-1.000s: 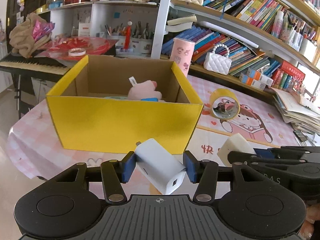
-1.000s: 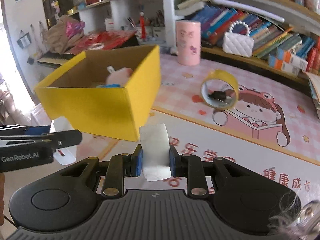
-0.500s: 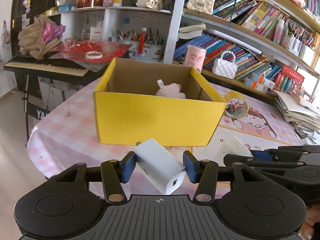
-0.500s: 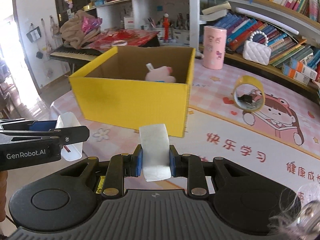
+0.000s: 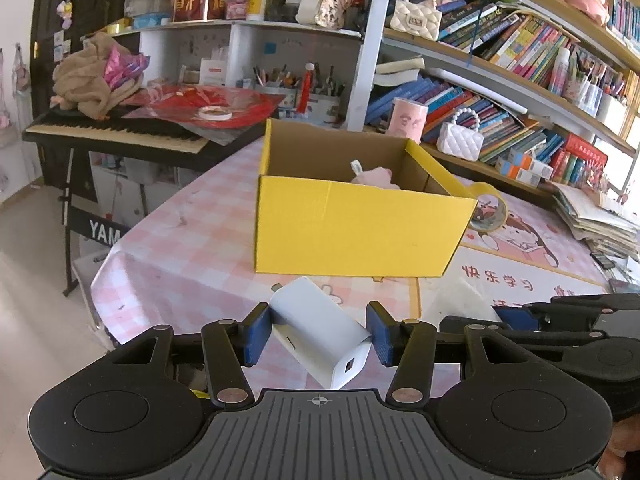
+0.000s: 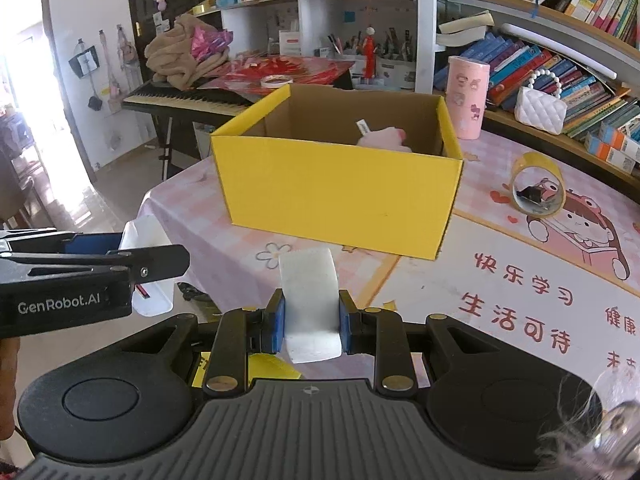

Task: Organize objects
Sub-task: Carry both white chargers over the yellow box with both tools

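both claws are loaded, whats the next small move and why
Probably carry the left claw forward over the yellow box before letting go. It is shut on the white charger, the box stands open-topped ahead, and only a pink plush shows inside.

Yellow box [image 6: 336,208], pink-checked tablecloth [image 6: 224,248], white charger [image 5: 320,330]

**Both grippers loaded, short of the yellow box**

The right gripper [image 6: 311,320] clamps a white curved block [image 6: 309,304] between its blue pads. At twelve o'clock stands the yellow box [image 6: 336,196], a pink plush toy [image 6: 382,138] inside. At nine o'clock the left gripper [image 6: 132,264] pinches a white charger [image 6: 146,236]. A yellow tape roll [image 6: 538,188] lies on the table at two o'clock
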{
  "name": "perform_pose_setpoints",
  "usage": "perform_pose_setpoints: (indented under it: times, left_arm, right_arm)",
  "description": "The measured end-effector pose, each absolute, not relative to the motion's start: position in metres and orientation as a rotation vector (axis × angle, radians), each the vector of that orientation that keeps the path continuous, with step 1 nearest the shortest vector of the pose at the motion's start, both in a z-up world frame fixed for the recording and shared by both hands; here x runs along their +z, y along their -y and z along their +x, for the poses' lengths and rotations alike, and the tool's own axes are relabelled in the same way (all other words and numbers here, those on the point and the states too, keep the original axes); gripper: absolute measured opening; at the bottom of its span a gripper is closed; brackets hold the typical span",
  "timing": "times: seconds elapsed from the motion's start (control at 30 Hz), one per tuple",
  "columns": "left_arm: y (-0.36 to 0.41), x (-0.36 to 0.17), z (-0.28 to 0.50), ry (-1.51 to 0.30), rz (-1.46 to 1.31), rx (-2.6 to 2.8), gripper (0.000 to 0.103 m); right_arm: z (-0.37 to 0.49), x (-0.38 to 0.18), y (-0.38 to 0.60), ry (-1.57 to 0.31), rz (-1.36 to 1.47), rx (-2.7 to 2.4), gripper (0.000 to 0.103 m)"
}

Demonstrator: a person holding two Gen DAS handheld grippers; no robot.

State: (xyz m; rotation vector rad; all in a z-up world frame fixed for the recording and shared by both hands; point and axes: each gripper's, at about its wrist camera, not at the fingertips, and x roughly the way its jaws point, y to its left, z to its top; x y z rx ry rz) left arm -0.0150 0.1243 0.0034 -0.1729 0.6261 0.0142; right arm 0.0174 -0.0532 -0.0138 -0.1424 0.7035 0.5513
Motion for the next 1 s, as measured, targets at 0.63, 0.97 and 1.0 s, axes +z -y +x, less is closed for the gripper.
perform_pose_setpoints:
  times: [0.63, 0.97, 1.0]
  left_arm:
    - [-0.134, 0.053, 0.062, -0.435, -0.201, 0.017, 0.05]
    - [-0.124, 0.052, 0.128, -0.451, -0.195, 0.06, 0.05]
    - [-0.123, 0.049, 0.133, -0.461, -0.196, 0.063, 0.05]
  right_arm:
    - [0.092, 0.046, 0.043, -0.441, -0.132, 0.496, 0.024]
    - [0.166, 0.025, 0.023, -0.491, -0.205, 0.562, 0.024]
    - [0.172, 0.021, 0.021, -0.503, -0.209, 0.576, 0.024]
